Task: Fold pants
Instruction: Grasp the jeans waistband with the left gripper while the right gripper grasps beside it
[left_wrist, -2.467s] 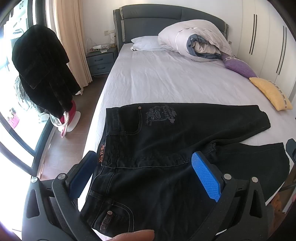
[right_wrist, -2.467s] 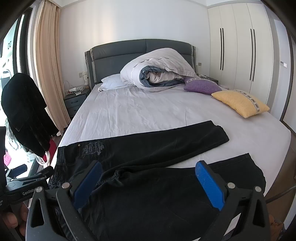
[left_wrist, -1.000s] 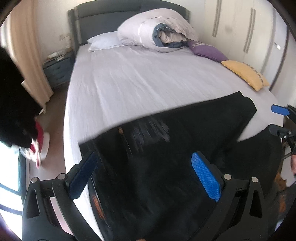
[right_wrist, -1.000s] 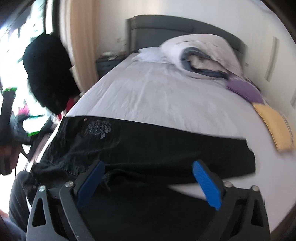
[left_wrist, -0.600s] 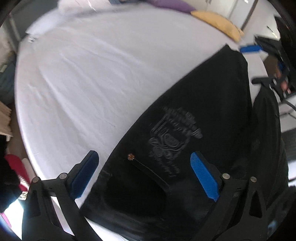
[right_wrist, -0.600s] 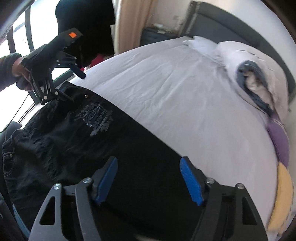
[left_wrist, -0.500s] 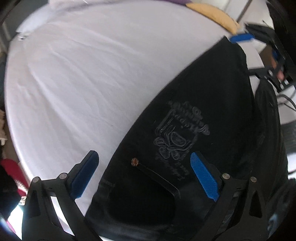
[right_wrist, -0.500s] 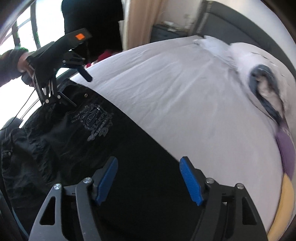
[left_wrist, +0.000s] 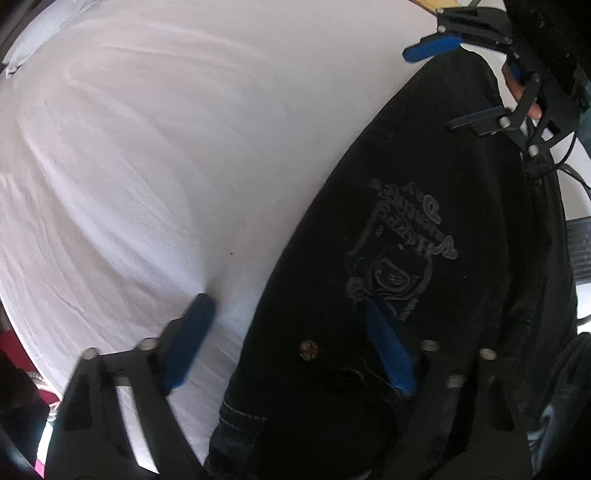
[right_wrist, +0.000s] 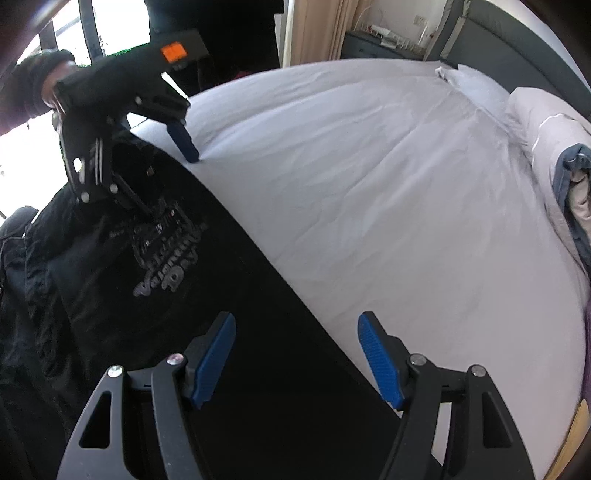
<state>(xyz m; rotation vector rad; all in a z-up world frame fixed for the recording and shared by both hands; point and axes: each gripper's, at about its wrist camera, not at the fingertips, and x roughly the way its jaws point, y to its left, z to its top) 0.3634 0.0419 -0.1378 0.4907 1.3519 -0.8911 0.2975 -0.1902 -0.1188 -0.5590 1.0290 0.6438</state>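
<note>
A white-sheeted bed (right_wrist: 388, 177) is covered along its near edge by black pants (left_wrist: 424, 206). The far side seam is straddled by both grippers: the left gripper (left_wrist: 288, 317), jaws just closing, and the right gripper (right_wrist: 295, 354), half open; nothing is pinched.

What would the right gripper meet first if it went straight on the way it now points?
Probably the far edge of the black pants lying on the bed sheet. The right gripper straddles that edge, one of its fingers over cloth, the other over sheet. Depth is unclear.
</note>
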